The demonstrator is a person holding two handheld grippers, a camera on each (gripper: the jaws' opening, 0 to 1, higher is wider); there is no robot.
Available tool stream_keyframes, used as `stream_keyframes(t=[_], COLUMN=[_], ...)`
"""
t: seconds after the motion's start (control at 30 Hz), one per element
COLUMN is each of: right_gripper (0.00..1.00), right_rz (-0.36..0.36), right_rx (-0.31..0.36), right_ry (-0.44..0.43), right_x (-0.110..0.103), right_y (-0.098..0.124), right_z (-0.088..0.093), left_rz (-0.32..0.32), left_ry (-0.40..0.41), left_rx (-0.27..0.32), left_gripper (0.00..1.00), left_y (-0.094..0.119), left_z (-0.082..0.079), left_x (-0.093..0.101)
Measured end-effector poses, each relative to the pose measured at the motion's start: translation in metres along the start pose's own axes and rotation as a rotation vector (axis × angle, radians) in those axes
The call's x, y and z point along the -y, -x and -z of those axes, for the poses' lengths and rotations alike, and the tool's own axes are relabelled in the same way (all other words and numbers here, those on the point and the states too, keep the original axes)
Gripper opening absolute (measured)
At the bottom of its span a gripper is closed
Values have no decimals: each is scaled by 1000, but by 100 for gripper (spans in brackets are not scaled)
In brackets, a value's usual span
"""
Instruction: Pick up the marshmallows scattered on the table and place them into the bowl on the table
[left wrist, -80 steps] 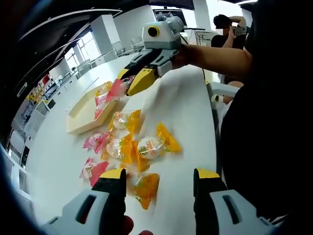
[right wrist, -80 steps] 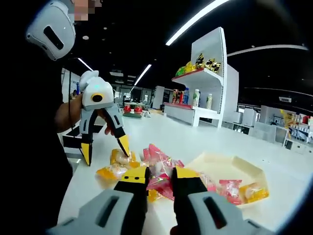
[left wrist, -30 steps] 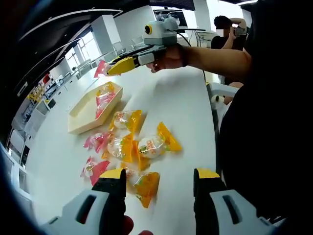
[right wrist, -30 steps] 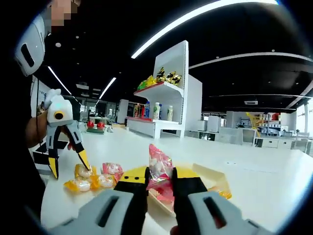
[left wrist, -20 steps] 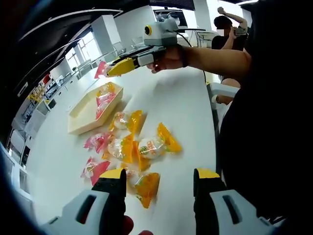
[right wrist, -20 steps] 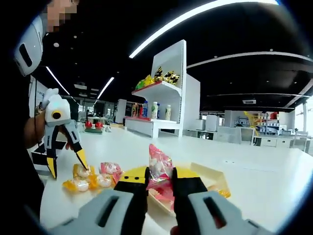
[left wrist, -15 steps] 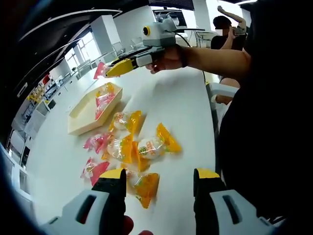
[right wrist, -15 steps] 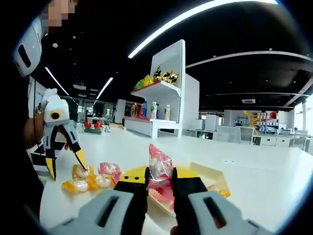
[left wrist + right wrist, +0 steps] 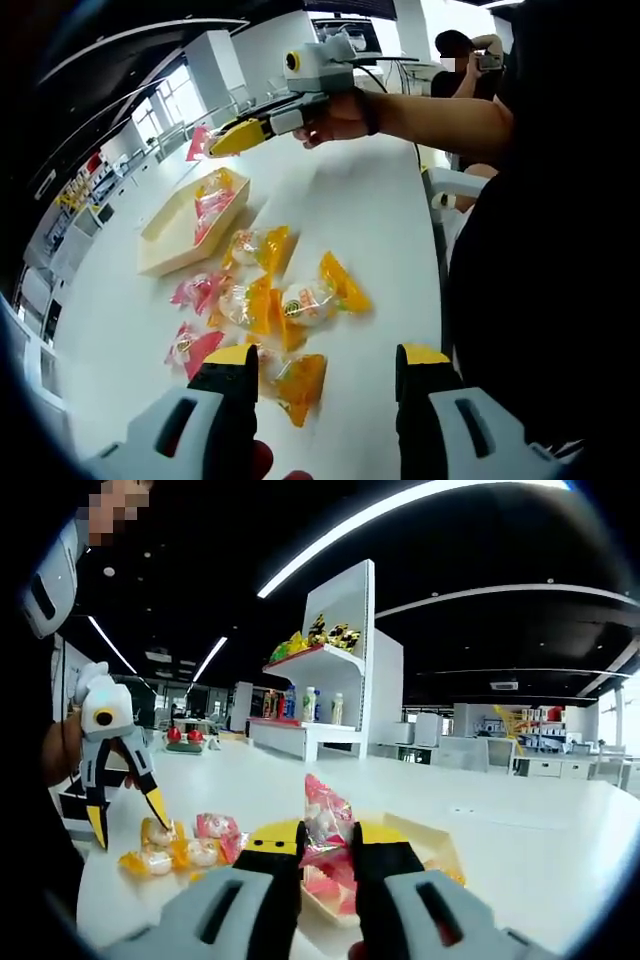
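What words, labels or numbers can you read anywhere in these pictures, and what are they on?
No text is readable.
Marshmallow wrappers: round printed logos, too blurred to read.
Pink packet in the right gripper: print illegible.
Shelf goods: labels too small to read.

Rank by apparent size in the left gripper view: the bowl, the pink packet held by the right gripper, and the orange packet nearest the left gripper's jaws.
1. Bowl, clearly largest.
2. Orange packet, though it lies closest to the camera, which inflates it.
3. Pink packet in the right gripper, smallest; it is farthest away and partly hidden, so the two packets may really be alike.
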State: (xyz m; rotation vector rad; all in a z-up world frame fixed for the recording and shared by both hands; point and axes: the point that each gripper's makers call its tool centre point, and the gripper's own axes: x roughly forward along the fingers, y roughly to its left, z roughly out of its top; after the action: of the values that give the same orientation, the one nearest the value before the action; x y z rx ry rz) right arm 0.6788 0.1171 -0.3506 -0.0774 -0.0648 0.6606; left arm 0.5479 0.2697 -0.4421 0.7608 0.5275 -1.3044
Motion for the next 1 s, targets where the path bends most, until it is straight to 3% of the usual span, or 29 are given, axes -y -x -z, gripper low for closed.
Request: stream_keyframes(t=[0.27,1.0], right_gripper=[20,20], right_rz=[49,89], right_rx=[13,-10], right_ry=[-26,-37], right_x=[12,20], right_y=[-4,-15], right_z=[-2,2], left_rz=[1,4], left_ry=[-1,-5], left_rx=[-3,-2], left_gripper=[56,56], left_y=[0,0], left_z=[1,2], left_x=[0,1])
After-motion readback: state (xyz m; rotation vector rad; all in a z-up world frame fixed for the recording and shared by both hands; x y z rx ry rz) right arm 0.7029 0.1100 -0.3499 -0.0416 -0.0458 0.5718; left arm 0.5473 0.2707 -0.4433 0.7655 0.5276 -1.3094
